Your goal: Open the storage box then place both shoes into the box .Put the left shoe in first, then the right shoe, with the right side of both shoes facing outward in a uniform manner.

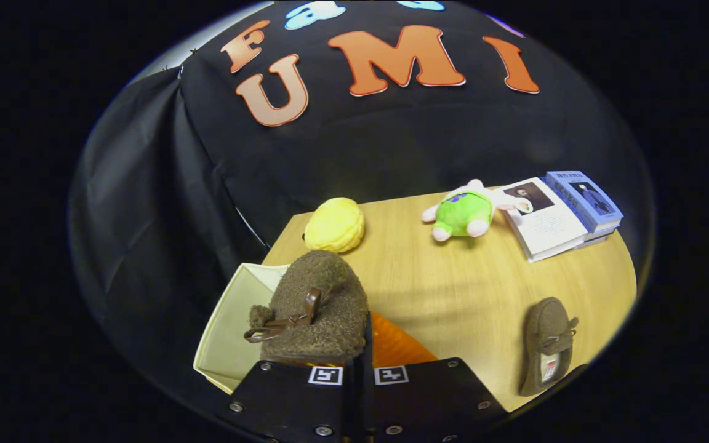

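Held shoe (317, 307) blocks the box (231, 332) mouth (table (453, 295) centre bare).

Yellow bun-shaped toy (334, 225) sits at the wooden table's (453, 289) far edge, green plush (466, 213) beside it, touching two stacked books (560, 212) beyond.

gripper (357, 363) fingers closed together, clamping the brown shoe (317, 311)

Two brown fuzzy shoes: one (317, 307) at jaws, one (548, 344) on table (453, 289). One storage box (231, 326). Two books (567, 212). One green plush toy (465, 212). One yellow bun-shaped toy (334, 225).
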Available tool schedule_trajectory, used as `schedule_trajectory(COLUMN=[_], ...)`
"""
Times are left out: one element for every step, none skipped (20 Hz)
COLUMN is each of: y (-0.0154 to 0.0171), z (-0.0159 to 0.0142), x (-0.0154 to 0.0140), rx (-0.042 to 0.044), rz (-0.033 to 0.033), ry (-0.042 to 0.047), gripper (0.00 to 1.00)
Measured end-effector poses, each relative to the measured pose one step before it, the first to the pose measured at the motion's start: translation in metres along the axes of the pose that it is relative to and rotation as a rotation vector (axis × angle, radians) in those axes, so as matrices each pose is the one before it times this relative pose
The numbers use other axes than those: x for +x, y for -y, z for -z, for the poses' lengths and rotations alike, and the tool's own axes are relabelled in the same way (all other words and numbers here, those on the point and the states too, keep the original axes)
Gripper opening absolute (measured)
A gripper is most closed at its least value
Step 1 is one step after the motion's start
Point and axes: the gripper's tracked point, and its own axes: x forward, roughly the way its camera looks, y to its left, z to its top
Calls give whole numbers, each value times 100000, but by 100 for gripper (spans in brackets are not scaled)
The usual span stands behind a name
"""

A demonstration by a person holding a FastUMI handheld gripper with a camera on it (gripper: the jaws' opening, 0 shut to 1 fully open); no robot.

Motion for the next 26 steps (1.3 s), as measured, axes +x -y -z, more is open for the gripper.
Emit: schedule_trajectory(y=[-1075, -1260, -1274, -1203, -958, -693, -601, -475, -609, -590, -411, -216, -42, -287, -321, -171, -242, -188, -104, 3, -104, 39, -472, -417, -748, -540], z=[-99, -236, 5, 103, 52, 40, 75, 297, 492, 269, 254, 58, 260, 247, 384, 394, 439, 385, 484, 643, 678, 282, 152, 340, 704, 960], x=[256, 202, 381, 381, 338, 533, 703, 599, 602, 811, 627, 671, 632, 700, 739, 590, 428, 478, 550, 543, 515, 531, 362, 222, 134, -261], rx=[-309, -432, 691, 541, -427, -1041, -1160, 10, 777, 1050, 1002, 574, 314, 78, -271, -29, 421, 537, -118, -1270, 1117, 455, 823, -202, -632, -599], rz=[-1121, -1661, -1844, -1690, -797, 239, 373, 364, -314, -414, 240, 880, 1229, 807, 559, 656, 1022, 609, 905, 438, 780, 987, 170, -1005, -2822, -2390], ry=[656, -274, -915, -1344, -773, -580, -199, -1174, -1726, -1904, -1420, -721, -984, -1009, -1031, -1364, -836, -1247, -870, -2976, -1398, -1146, -910, -1764, -3421, -4957], gripper=[4, 4, 4, 4, 4, 4, 5, 5, 4, 4, 4, 5, 5, 4, 5, 5, 5, 5, 5, 6, 8, 10, 13, 14, 23, 31])
